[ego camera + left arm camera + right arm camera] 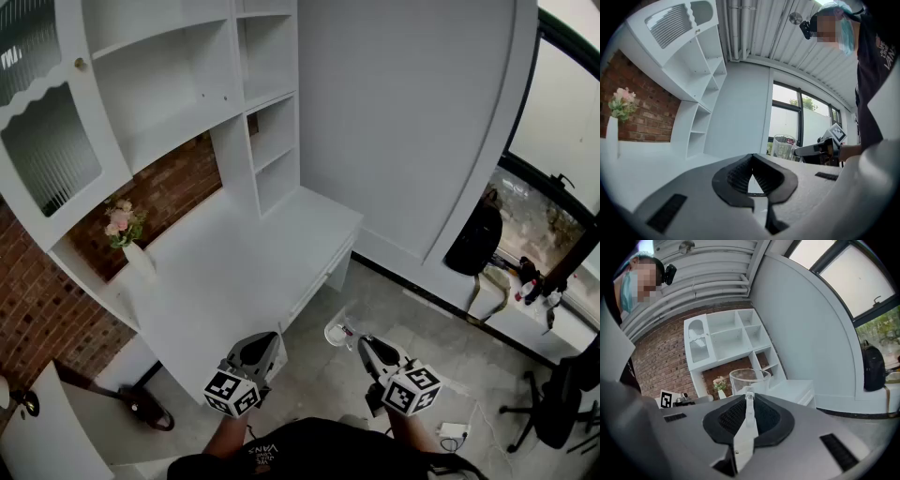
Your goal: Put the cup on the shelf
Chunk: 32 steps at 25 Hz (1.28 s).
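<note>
A clear glass cup (336,332) hangs above the floor in front of the white desk, with my right gripper (363,345) shut on its handle. In the right gripper view the cup (749,378) stands upright just beyond the closed jaws of the right gripper (749,405). My left gripper (263,343) is shut and holds nothing; it sits left of the cup, over the desk's front corner. From the left gripper view, the left gripper (751,171) looks along the desk, with the cup (783,146) off to the right. The white shelf unit (270,141) rises at the back of the desk.
A white vase with pink flowers (127,232) stands on the desk (234,281) by the brick wall. A black backpack (473,239) leans under the window. An office chair (558,403) and a white power strip (453,431) are on the floor at right.
</note>
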Tool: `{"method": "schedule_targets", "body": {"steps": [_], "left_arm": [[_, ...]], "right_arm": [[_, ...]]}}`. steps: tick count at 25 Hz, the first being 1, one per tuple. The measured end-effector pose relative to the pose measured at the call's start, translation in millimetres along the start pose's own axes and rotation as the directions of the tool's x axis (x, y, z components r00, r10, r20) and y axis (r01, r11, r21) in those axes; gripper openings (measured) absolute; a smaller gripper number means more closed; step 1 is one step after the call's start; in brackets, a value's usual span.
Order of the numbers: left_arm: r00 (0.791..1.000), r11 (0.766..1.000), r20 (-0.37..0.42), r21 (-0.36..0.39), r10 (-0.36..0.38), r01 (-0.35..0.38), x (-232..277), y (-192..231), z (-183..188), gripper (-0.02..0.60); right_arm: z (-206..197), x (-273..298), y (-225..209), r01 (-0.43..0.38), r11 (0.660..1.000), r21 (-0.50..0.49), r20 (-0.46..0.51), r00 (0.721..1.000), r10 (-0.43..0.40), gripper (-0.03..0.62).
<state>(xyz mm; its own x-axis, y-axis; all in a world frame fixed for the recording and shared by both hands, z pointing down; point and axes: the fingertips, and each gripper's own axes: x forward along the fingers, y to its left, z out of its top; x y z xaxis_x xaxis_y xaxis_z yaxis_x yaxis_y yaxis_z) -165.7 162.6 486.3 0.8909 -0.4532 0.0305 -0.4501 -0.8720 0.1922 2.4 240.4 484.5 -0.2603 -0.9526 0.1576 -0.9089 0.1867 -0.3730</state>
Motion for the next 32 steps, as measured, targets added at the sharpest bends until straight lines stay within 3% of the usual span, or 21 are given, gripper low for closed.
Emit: {"method": "schedule_targets", "body": {"steps": [16, 32], "left_arm": [[0.999, 0.999, -0.008, -0.024, -0.038, 0.038, 16.3, -1.3, -11.3, 0.008], [0.998, 0.998, -0.010, -0.020, 0.059, -0.060, 124.8, 28.3, 3.2, 0.008]], "right_arm": [[5.8, 10.6, -0.5, -0.032, 0.996, 0.084, 0.033, 0.999, 0.029, 0.040], [57.7, 67.4, -103.9, -0.100, 0.992, 0.076, -0.030, 0.994, 0.103, 0.041]]}}
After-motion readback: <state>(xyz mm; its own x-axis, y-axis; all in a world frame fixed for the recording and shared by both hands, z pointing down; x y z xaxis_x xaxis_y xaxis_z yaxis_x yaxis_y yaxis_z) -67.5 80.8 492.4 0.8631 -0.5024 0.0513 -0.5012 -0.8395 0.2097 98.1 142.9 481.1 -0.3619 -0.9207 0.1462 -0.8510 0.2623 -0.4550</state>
